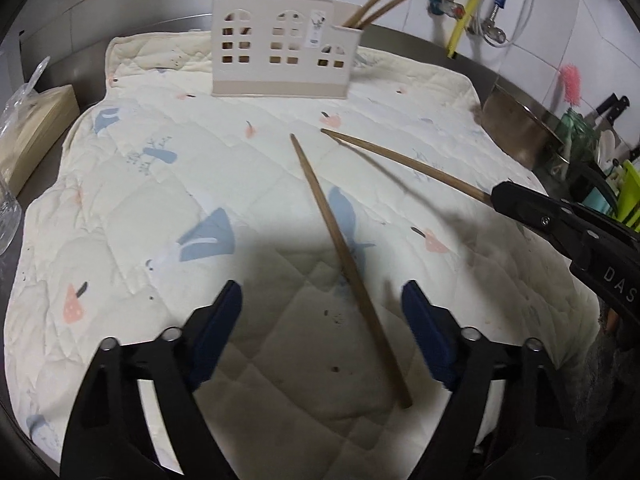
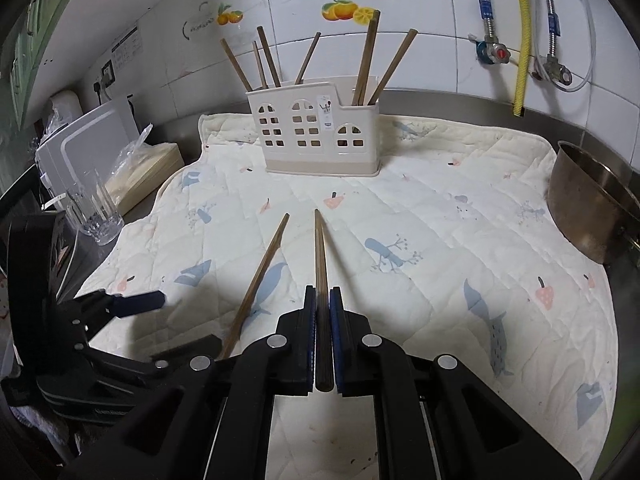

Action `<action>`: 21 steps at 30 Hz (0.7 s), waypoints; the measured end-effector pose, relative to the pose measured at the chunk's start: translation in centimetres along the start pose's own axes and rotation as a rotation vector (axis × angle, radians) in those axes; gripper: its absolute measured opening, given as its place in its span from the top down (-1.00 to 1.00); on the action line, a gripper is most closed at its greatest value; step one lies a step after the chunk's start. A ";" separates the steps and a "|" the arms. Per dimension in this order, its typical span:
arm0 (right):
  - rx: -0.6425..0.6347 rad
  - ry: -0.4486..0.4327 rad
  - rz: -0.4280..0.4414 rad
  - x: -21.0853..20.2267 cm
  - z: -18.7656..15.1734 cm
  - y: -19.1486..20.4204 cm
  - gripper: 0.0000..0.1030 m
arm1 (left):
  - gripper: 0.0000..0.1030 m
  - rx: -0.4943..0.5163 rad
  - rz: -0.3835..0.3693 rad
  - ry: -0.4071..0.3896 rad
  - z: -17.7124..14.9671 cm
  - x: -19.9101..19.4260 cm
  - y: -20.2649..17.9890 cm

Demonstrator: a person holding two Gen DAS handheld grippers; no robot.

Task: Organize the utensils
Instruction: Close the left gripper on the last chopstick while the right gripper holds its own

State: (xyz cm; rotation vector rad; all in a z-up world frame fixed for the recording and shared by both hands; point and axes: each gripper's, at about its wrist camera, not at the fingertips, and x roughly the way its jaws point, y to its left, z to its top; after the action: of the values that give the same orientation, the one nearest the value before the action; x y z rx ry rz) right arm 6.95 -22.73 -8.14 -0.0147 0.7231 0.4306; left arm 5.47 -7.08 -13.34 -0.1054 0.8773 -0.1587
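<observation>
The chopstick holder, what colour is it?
Cream chopstick holder with a beige base band; clearest in the right wrist view.

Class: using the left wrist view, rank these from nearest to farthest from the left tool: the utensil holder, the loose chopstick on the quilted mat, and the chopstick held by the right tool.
From the left tool:
1. Loose chopstick: lying on the mat, its near end between the tool's open fingers.
2. Held chopstick: farther out, right of centre, gripped by the right tool.
3. Utensil holder: standing at the mat's far edge.
</observation>
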 end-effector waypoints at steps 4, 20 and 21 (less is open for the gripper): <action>0.006 -0.002 0.002 -0.1 0.0 -0.2 0.87 | 0.00 -0.009 -0.050 0.030 -0.1 0.5 -0.5; 0.008 -0.006 0.005 -0.1 -0.1 -0.3 0.87 | 0.77 -0.011 -0.090 0.071 -0.2 1.5 -0.9; 0.009 -0.007 0.004 -0.1 -0.1 -0.3 0.87 | 0.78 -0.011 -0.094 0.073 -0.1 1.4 -0.8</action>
State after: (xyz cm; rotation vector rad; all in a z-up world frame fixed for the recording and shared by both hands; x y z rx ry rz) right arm 6.91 -23.04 -8.14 -0.0033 0.7186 0.4311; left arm 6.18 -8.17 -14.39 -0.1524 0.9469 -0.2465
